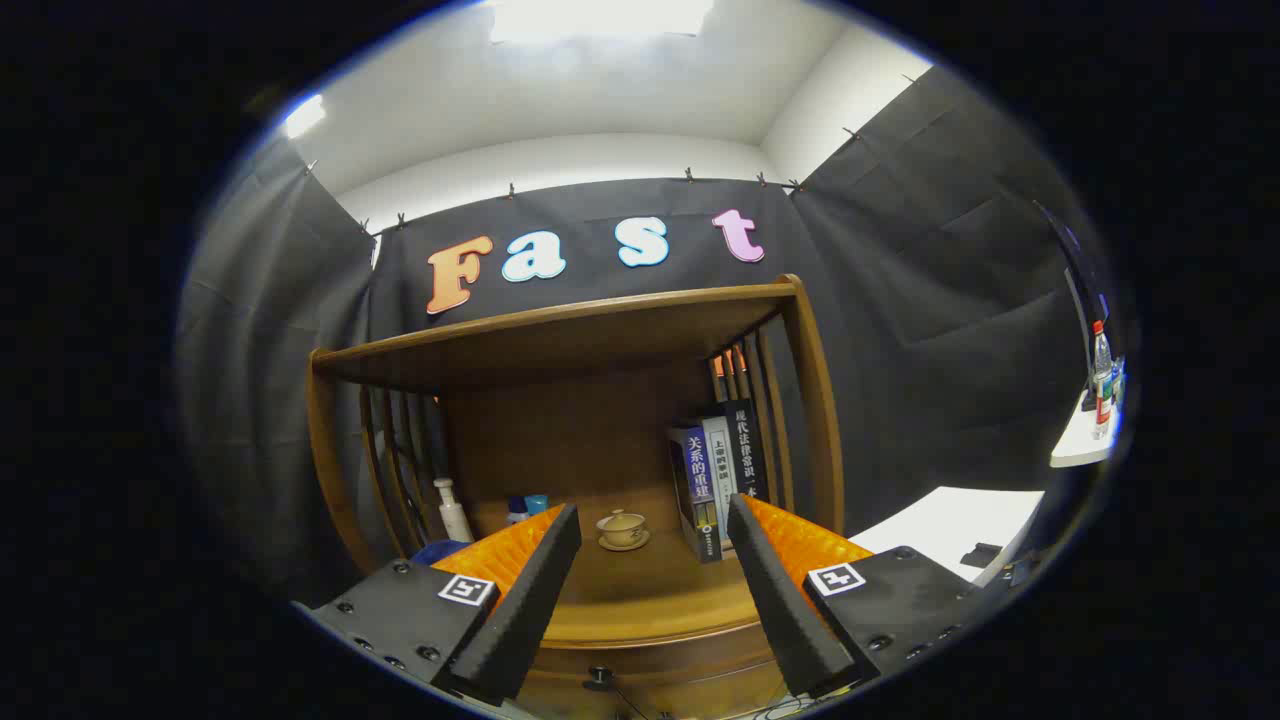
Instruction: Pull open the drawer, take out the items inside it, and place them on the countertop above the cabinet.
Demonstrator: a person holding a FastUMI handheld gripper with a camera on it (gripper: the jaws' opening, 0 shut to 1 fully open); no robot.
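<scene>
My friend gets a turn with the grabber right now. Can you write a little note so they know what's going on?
Gripper: fingers wide open, holding nothing, pointed at the wooden cabinet.
Drawer knob: low between the fingers, on the drawer front, which looks closed.
Countertop: a lidded cup on a saucer sits beyond the fingers, books to its right, a pump bottle at the left.
Done: nothing yet, judging by the closed drawer.
Left: grip the knob, pull the drawer open, lift out whatever is inside, and set it on the countertop. The drawer's contents cannot be seen.
</scene>
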